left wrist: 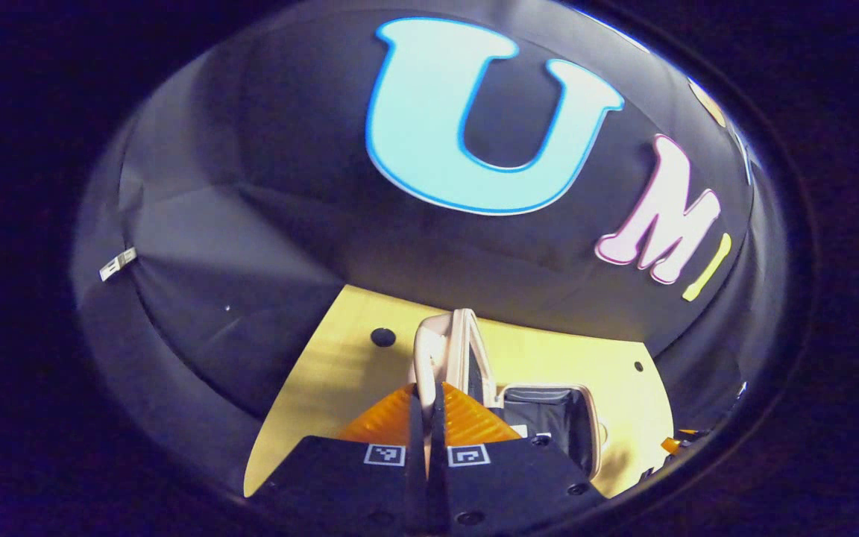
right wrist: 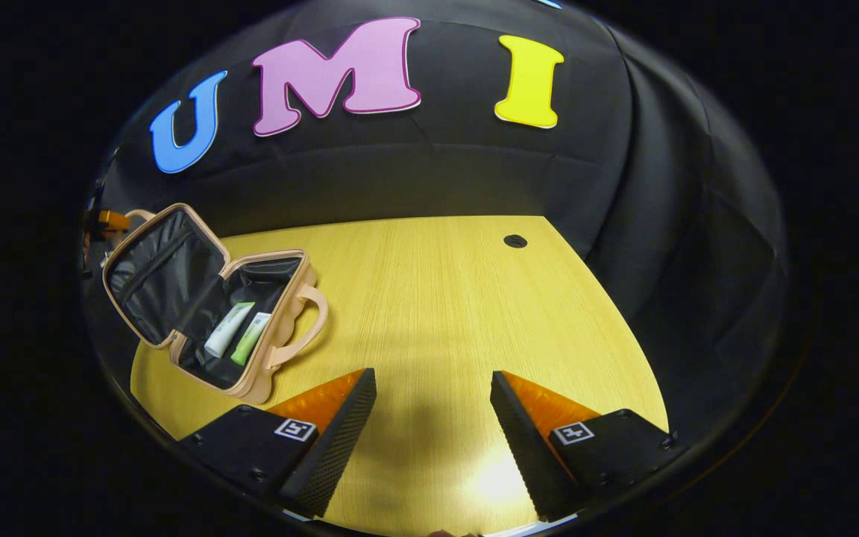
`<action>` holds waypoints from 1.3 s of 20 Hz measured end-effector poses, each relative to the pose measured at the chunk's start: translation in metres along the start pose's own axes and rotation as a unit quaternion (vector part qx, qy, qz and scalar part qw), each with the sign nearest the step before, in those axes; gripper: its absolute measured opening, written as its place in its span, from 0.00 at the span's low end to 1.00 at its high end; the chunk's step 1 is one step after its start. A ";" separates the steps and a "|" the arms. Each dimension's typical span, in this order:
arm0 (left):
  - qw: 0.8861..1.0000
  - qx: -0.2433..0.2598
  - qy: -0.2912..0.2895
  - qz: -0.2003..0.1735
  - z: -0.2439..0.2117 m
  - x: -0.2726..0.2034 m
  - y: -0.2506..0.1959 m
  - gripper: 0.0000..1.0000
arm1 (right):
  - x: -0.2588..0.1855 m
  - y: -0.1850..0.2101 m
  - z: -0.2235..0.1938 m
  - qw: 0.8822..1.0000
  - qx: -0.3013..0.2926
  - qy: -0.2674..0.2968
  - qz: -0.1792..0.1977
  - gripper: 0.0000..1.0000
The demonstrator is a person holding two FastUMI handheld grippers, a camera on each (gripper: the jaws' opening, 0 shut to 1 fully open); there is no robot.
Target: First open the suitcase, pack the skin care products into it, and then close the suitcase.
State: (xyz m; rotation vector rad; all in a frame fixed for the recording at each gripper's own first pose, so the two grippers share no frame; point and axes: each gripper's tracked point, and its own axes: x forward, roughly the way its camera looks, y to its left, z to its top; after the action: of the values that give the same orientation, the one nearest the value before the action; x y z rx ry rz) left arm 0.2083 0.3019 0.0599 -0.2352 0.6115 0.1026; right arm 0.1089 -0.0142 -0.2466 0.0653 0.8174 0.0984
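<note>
Peach suitcase (right wrist: 250,328) lid pinched by left gripper (left wrist: 427,406); right gripper (right wrist: 433,388) gapes

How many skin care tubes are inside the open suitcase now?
2. A white tube and a green tube lie side by side in the base of the suitcase, seen in the right gripper view. Others may be hidden behind its wall.
</note>
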 end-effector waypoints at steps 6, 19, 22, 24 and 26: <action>0.998 -0.004 0.003 -0.066 -0.007 -0.024 -0.127 0.06 | 0.003 -0.025 0.015 1.000 -0.004 -0.023 0.019 0.98; 0.987 -0.005 0.125 -0.105 -0.213 0.088 -0.314 0.08 | -0.004 -0.039 0.019 0.997 0.031 -0.032 0.058 0.98; 0.985 -0.017 0.138 -0.106 -0.235 0.096 -0.322 0.15 | -0.015 -0.036 0.022 0.997 0.031 -0.041 0.054 0.98; 0.986 -0.040 0.109 -0.121 -0.224 0.080 -0.328 0.47 | -0.026 -0.032 0.032 0.997 0.029 -0.057 0.047 0.98; 0.990 -0.031 0.054 -0.128 -0.199 0.053 -0.328 0.80 | -0.038 -0.023 0.046 0.996 0.033 -0.075 0.044 0.98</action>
State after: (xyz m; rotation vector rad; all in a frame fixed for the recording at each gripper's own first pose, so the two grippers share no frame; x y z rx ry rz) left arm 0.1945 -0.0636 -0.0665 -0.3795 0.6816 -0.1402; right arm 0.1181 -0.0424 -0.1896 0.1691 0.6674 0.1478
